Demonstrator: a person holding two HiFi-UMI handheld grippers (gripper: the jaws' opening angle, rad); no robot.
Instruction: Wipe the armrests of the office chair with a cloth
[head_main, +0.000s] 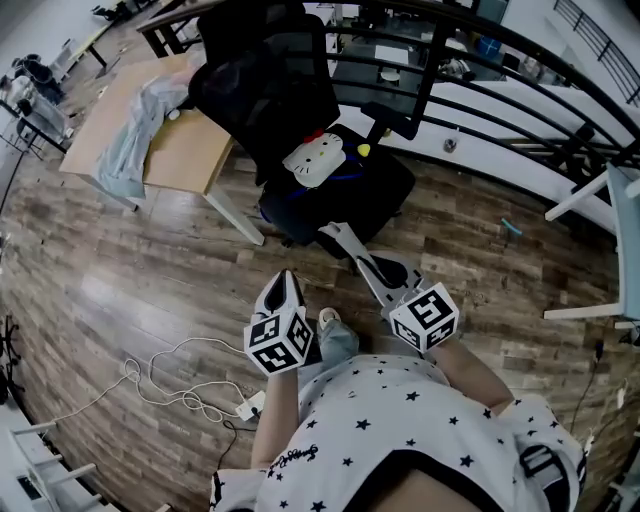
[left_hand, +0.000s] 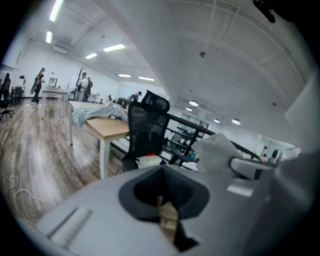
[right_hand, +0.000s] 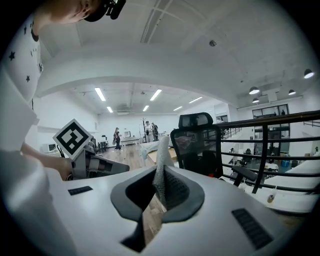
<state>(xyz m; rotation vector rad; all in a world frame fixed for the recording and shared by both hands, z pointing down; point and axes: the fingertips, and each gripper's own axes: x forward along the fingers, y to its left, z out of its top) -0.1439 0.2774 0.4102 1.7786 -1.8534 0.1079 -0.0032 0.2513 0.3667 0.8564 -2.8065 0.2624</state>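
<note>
The black office chair (head_main: 285, 95) stands ahead of me beside a desk, with a white cat-face cushion (head_main: 313, 160) on its seat. Its right armrest (head_main: 392, 118) sticks out toward the railing. The same chair (right_hand: 197, 145) and armrest (right_hand: 245, 175) show in the right gripper view. My right gripper (head_main: 338, 234) is shut on a pale grey cloth (right_hand: 161, 155) that stands up from between its jaws, still short of the chair. My left gripper (head_main: 283, 276) is held lower and to the left, its jaws shut on nothing, pointing toward the chair (left_hand: 146, 130).
A wooden desk (head_main: 185, 150) left of the chair carries a bluish sheet (head_main: 135, 130). A black railing (head_main: 520, 100) runs behind and to the right. A white cable (head_main: 190, 395) lies on the wood floor near my feet. People stand far off in the room.
</note>
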